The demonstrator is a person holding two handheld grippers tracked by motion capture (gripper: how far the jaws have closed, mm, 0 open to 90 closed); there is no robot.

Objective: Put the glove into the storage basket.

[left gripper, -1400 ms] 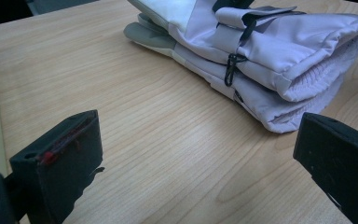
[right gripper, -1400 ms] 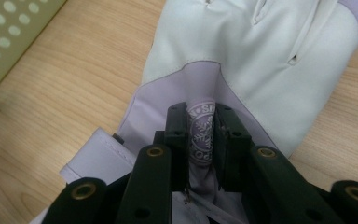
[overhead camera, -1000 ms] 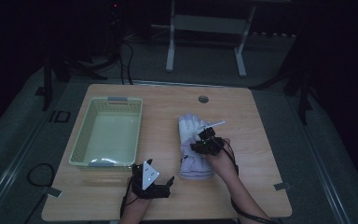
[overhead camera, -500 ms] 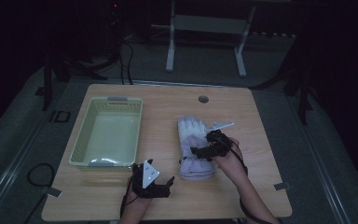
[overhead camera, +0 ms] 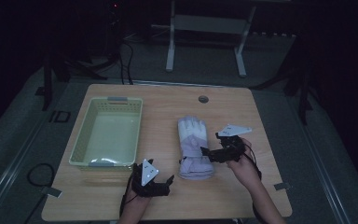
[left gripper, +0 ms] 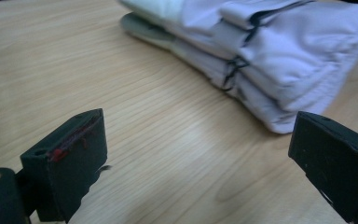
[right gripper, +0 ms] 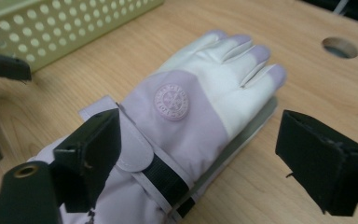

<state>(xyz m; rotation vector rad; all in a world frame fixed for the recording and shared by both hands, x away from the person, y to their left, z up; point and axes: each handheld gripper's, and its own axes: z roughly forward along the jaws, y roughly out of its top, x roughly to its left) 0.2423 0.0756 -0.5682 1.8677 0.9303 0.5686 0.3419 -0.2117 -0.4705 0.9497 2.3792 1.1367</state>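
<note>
A lilac and white winter glove (overhead camera: 193, 145) lies on the wooden table (overhead camera: 168, 100), fingers pointing away, stacked on a second glove (left gripper: 270, 65). My right gripper (overhead camera: 210, 143) hovers just off the glove's right side at the cuff. Its jaws have just been opening and now stand open, and the right gripper view (right gripper: 200, 144) shows the glove (right gripper: 191, 107) below and beyond them, untouched. My left gripper (overhead camera: 169, 184) rests near the table's front edge, left of the cuff. It is open, with bare wood between its jaws in the left gripper view (left gripper: 200, 158).
A pale green perforated basket (overhead camera: 77, 154) stands on the left half of the table, its wall (right gripper: 51, 28) also seen beyond the glove. A round cable hole (overhead camera: 203, 99) sits at the table's back. Metal stand legs (overhead camera: 170, 51) rise beyond the far edge.
My right gripper has let go of the glove, opened its jaws and drawn back to the right and slightly up. The left gripper and the glove have stayed put.
</note>
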